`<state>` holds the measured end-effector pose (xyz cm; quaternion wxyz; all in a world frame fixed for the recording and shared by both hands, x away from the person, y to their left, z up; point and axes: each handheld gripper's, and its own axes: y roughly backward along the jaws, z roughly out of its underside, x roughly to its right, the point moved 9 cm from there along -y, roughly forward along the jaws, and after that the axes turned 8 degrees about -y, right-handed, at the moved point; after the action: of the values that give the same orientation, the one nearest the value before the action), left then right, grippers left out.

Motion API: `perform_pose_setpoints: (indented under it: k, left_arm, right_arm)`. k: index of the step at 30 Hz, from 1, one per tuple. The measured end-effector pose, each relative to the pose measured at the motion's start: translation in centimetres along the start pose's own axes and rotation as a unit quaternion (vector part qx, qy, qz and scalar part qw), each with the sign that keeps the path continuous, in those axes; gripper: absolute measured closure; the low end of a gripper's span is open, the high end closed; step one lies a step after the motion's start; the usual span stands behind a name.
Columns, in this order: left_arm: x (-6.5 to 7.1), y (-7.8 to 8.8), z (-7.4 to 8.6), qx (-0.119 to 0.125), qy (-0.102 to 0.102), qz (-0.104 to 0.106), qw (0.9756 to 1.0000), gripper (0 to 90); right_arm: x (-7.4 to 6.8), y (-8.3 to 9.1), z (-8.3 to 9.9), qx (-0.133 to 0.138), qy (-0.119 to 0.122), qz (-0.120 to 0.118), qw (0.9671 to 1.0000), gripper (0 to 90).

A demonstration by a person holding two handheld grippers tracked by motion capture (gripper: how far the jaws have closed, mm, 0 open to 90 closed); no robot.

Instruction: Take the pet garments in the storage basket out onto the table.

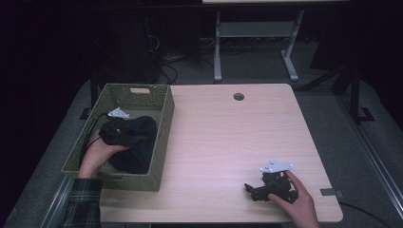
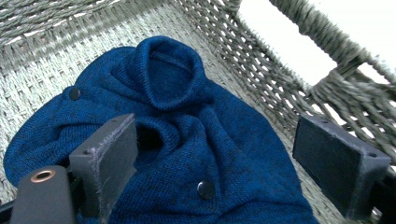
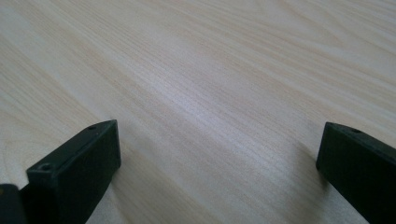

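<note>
Lying crumpled inside the woven basket (image 1: 161, 124) is a dark blue knitted garment (image 2: 187, 140), buttoned, with two dark buttons visible in the left gripper view and its collar folded toward the basket's far wall. In the high view the garment (image 1: 140, 145) occupies the basket's near right portion, against the right wall.

Left gripper (image 1: 121, 133): inside the basket, directly over the garment, held by the person's left hand (image 1: 95, 154). In the left gripper view its jaws stand spread wide, one over the garment's left part and one beside the basket's wall, with nothing pinched between them; whether the jaws touch the knit cannot be told. A black cable runs from it over the basket's left side.

Basket: green-grey wicker, rectangular, handle cut-out in its far wall, set on the left edge of the bench (image 1: 228, 137).

Right gripper (image 1: 271, 186): well apart from the basket, toward the bench's near right corner, held by the person's right hand (image 1: 297, 202), grey plate on top. In the right gripper view its jaws are spread wide over bare pale wood, holding nothing.

Bench: light wood grain, with a round cable hole (image 1: 238, 96) near its far edge, right of the basket.
</note>
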<state>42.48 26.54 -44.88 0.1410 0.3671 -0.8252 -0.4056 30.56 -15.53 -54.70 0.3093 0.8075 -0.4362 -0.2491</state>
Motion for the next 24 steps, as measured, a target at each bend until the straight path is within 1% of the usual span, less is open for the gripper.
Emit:
perform_pose_setpoints:
  k: [1, 6, 8, 12, 15, 19, 22, 24]
  left_arm:
    - [0.0, -0.4, 0.2, -0.005, 0.001, -0.001, 1.0, 13.6]
    - [-0.2, -1.1, 0.8, -0.02, -0.001, -0.002, 0.9998, 13.4]
    - [-0.2, -1.6, 1.2, -0.036, -0.003, -0.004, 0.9993, 12.9]
    - [-0.2, -2.0, 1.4, -0.045, -0.005, -0.002, 0.999, 12.9]
    - [-0.1, -2.5, 1.6, -0.059, -0.008, 0.001, 0.9982, 12.9]
    - [0.2, -2.9, 1.8, -0.066, -0.011, 0.006, 0.9978, 12.9]
    - [0.2, -3.2, 2.2, -0.081, -0.015, 0.005, 0.9966, 13.0]
    - [0.2, -3.4, 2.3, -0.082, -0.014, 0.006, 0.9965, 13.0]
  right_arm:
    - [0.0, 0.0, 0.0, 0.0, 0.0, 0.0, 1.0, 0.0]
    - [0.0, 0.0, 0.0, 0.0, 0.0, 0.0, 1.0, 0.0]
    - [0.0, 0.0, 0.0, 0.0, 0.0, 0.0, 1.0, 0.0]
    - [0.0, 0.0, 0.0, 0.0, 0.0, 0.0, 1.0, 0.0]
    - [0.0, 0.0, 0.0, 0.0, 0.0, 0.0, 1.0, 0.0]
    - [0.0, 0.0, 0.0, 0.0, 0.0, 0.0, 1.0, 0.0]
    - [0.0, 0.0, 0.0, 0.0, 0.0, 0.0, 1.0, 0.0]
    - [0.0, 0.0, 0.0, 0.0, 0.0, 0.0, 1.0, 0.0]
